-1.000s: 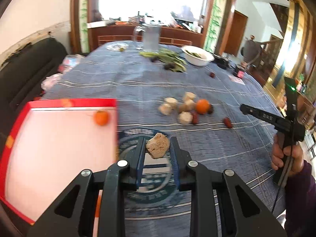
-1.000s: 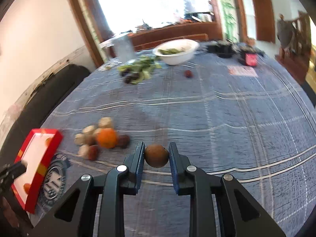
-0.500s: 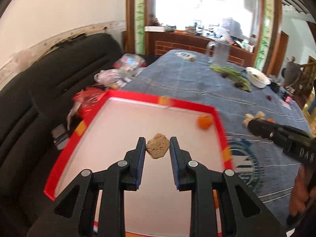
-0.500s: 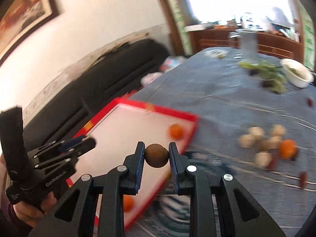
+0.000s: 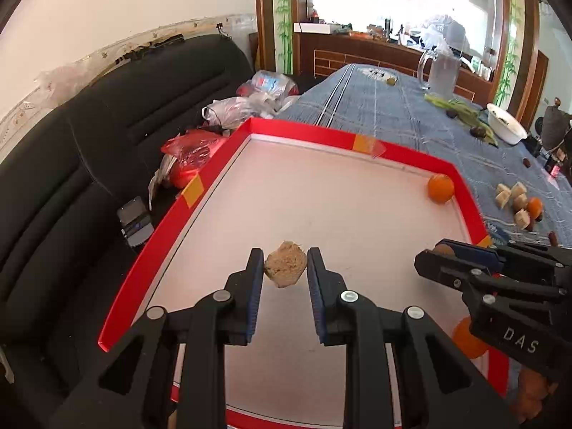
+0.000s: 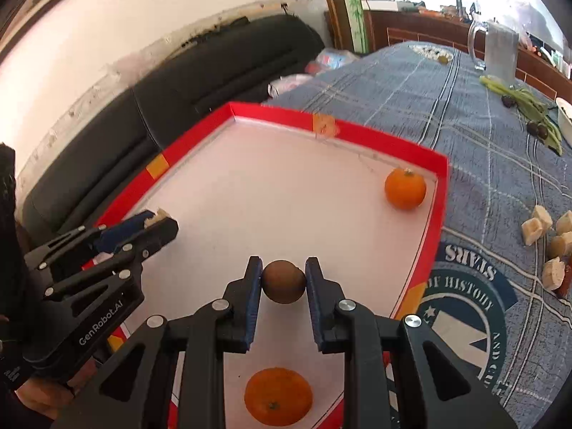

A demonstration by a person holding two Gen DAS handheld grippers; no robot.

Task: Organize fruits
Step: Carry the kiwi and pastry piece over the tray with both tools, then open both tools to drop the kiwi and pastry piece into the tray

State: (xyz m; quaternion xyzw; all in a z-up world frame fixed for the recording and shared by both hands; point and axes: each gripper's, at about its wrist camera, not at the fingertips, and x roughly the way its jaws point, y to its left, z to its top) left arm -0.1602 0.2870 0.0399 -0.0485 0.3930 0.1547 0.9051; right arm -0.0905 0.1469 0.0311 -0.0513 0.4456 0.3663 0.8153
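My left gripper [image 5: 285,268] is shut on a rough beige chunk of fruit [image 5: 286,264] and holds it over the red-rimmed white tray [image 5: 200,186]. My right gripper [image 6: 283,281] is shut on a round brown fruit [image 6: 284,281] above the same tray [image 6: 357,136]. Each gripper shows in the other's view: the right one [image 5: 443,254] at the tray's right side, the left one [image 6: 157,220] at its left side. One orange [image 6: 405,188] lies in the tray's far right corner, another orange [image 6: 278,396] near its front edge.
More fruit pieces [image 6: 547,236] and an orange [image 5: 534,207] lie on the blue tablecloth [image 6: 482,136] right of the tray. A glass jug [image 5: 442,73], greens [image 5: 461,111] and a white bowl [image 5: 507,128] stand farther back. A black sofa [image 5: 89,164] with plastic bags [image 5: 228,111] runs along the left.
Both grippers have swung left from the fruit pile on the cloth to above the tray, each still holding its fruit. The right gripper now sits closer beside the left.
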